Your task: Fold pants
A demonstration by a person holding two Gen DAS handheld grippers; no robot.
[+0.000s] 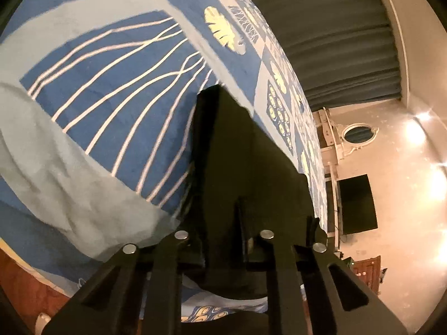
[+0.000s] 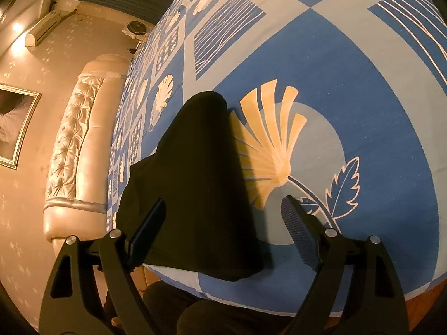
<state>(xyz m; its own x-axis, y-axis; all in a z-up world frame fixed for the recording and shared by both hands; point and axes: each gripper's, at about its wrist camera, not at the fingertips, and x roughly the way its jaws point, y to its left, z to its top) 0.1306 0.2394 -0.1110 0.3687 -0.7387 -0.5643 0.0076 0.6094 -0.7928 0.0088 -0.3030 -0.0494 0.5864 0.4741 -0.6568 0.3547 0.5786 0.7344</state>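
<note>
The black pants (image 2: 195, 184) lie folded on the blue patterned bedspread (image 2: 349, 83), near the bed's front edge. My right gripper (image 2: 223, 203) is open, its fingers (image 2: 299, 229) spread wide on either side of the pants, holding nothing. In the left wrist view the pants (image 1: 245, 167) rise as a dark fold right in front of the camera. My left gripper (image 1: 223, 215) appears shut on this fold; its fingertips are buried in the black cloth.
The bedspread (image 1: 111, 97) covers the whole bed and has a wrinkled ridge at the left. A padded cream headboard (image 2: 81, 145) stands at the bed's far end. Dark curtains (image 1: 335, 42) and a wall hang beyond the bed. A wooden floor (image 1: 25, 287) shows below the bed edge.
</note>
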